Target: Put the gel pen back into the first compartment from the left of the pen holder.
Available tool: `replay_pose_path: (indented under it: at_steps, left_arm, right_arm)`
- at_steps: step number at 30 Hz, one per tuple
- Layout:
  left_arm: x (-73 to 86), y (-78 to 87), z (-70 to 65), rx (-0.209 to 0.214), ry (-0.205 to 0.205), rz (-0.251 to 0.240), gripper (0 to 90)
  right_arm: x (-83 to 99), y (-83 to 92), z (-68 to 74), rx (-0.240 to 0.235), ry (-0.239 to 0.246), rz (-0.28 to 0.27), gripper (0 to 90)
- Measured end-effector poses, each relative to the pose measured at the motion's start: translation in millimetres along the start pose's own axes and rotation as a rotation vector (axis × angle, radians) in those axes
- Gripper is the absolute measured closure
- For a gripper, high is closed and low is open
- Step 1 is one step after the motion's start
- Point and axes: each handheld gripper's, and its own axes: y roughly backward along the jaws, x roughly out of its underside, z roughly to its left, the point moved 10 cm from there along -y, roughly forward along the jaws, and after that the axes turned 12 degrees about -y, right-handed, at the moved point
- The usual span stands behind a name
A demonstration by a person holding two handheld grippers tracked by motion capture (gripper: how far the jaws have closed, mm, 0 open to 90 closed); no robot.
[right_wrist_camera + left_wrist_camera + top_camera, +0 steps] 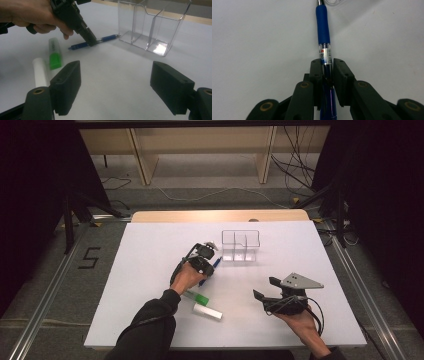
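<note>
Clear organizer [240,245] just beyond pen [323,30] — marker [55,53] behind.

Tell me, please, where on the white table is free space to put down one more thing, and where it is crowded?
The white table is bare on its left side, left of the left claw, and on the right between the clear organizer and the right claw. It is crowded around the blue pen, green highlighter and white tube.

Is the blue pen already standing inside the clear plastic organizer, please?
No, the blue pen lies flat on the table beside the clear organizer, clamped between the left gripper's jaws.
</note>
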Motion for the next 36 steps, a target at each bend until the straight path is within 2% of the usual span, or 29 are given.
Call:
replay_pose_path:
  at_steps: [4, 10, 12, 16, 23, 25, 26, 31, 34, 36]
  left_arm:
    - [-0.5, 1.7, 3.5, -0.020, 0.007, -0.009, 78.8]
    - [1.7, 6.5, 9.7, -0.002, 0.015, -0.019, 79.0]
    - [2.1, 8.2, 11.8, -0.001, 0.027, -0.036, 79.0]
    - [1.4, 15.3, 14.6, 0.013, 0.046, -0.084, 79.0]
    - [2.5, 31.3, 16.8, 0.015, 0.044, -0.154, 78.9]
    - [3.0, 36.6, 18.2, 0.018, 0.055, -0.183, 79.0]
    - [2.3, 39.2, 18.7, 0.015, 0.058, -0.213, 79.0]
    - [6.6, 55.7, 20.6, 0.004, 0.055, -0.282, 78.9]
    - [9.1, 67.1, 18.2, 0.027, 0.068, -0.333, 78.9]
    - [11.0, 73.7, 15.2, 0.046, 0.077, -0.376, 78.9]
  right_arm:
    - [0.1, -0.1, 0.7, -0.001, 0.000, 0.001, 25.8]
    - [-0.1, -0.8, 0.8, -0.004, 0.002, -0.001, 26.0]
    - [0.3, -0.6, 0.8, -0.003, 0.004, 0.002, 26.0]
    - [0.1, -0.5, 1.0, -0.004, 0.001, 0.001, 26.0]
    - [0.1, -1.0, 1.2, -0.006, -0.002, 0.001, 26.0]
    - [0.1, -1.1, 1.7, -0.007, -0.002, 0.001, 26.0]
    - [-0.1, -1.1, 1.9, -0.007, -0.001, 0.000, 26.0]
    - [0.5, -1.7, 2.5, -0.008, -0.005, 0.003, 26.0]
    - [0.0, -2.6, 2.8, -0.009, 0.003, 0.001, 26.0]
    - [-0.5, -2.6, 3.8, -0.014, -0.009, 0.001, 25.9]
